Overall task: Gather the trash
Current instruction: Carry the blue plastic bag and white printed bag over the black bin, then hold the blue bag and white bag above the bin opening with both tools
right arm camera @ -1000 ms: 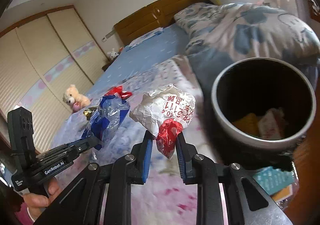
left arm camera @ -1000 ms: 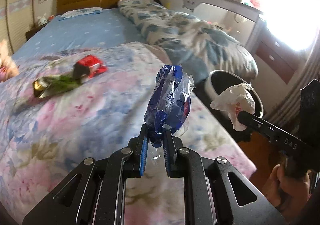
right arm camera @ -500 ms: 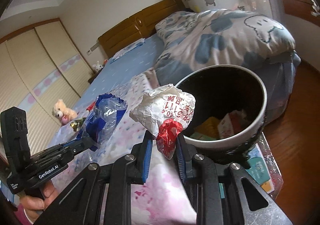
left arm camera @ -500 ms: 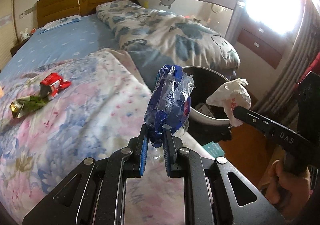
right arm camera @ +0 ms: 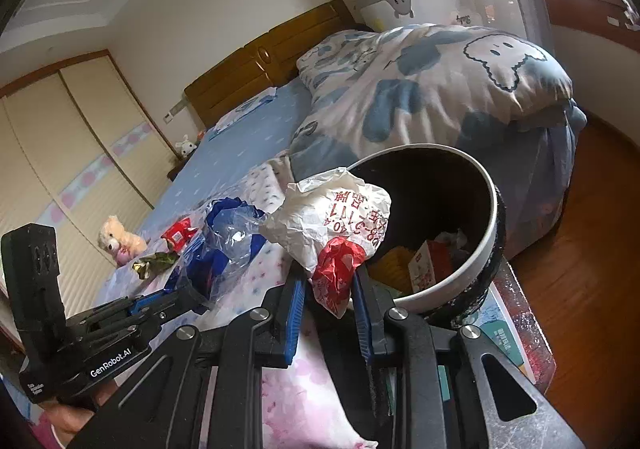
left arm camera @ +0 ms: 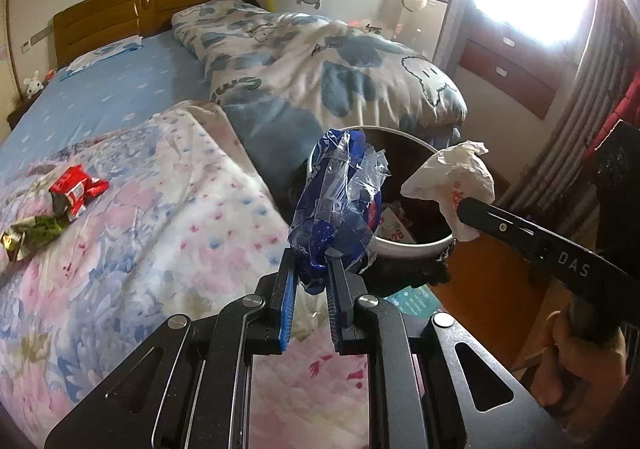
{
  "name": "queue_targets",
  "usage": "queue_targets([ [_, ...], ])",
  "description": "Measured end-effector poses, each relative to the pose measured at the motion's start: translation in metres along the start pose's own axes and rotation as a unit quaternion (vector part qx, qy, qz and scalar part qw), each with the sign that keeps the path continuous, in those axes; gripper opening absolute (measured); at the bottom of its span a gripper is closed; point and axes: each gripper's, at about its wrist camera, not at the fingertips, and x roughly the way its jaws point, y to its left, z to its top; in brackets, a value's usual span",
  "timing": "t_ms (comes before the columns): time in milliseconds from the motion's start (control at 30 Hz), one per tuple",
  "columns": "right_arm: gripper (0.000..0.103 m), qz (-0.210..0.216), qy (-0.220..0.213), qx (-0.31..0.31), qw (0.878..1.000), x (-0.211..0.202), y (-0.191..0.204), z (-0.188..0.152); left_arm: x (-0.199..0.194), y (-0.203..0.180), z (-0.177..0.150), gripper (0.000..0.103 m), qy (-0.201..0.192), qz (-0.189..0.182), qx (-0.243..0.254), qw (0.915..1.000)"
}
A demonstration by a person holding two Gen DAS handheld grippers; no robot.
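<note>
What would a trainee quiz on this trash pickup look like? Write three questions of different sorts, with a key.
1. True or false: the left gripper is shut on the blue plastic wrapper.
2. Which item does the right gripper hold? A) a green packet B) the white crumpled wrapper C) a teddy bear
3. Fill in: the red packet and green wrapper lie on the ____.

Key: 1 true; 2 B; 3 bed, on its floral blanket.
</note>
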Motion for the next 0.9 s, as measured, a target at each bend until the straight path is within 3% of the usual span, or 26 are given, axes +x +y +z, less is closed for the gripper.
queue_targets([
  [900, 0.023, -0.027, 0.009, 0.016, 0.999, 0.021, -0.042, 0.032, 0.050, -0.034, 0.038, 0.013, 0.018, -0.008, 0.028, 0.9994],
])
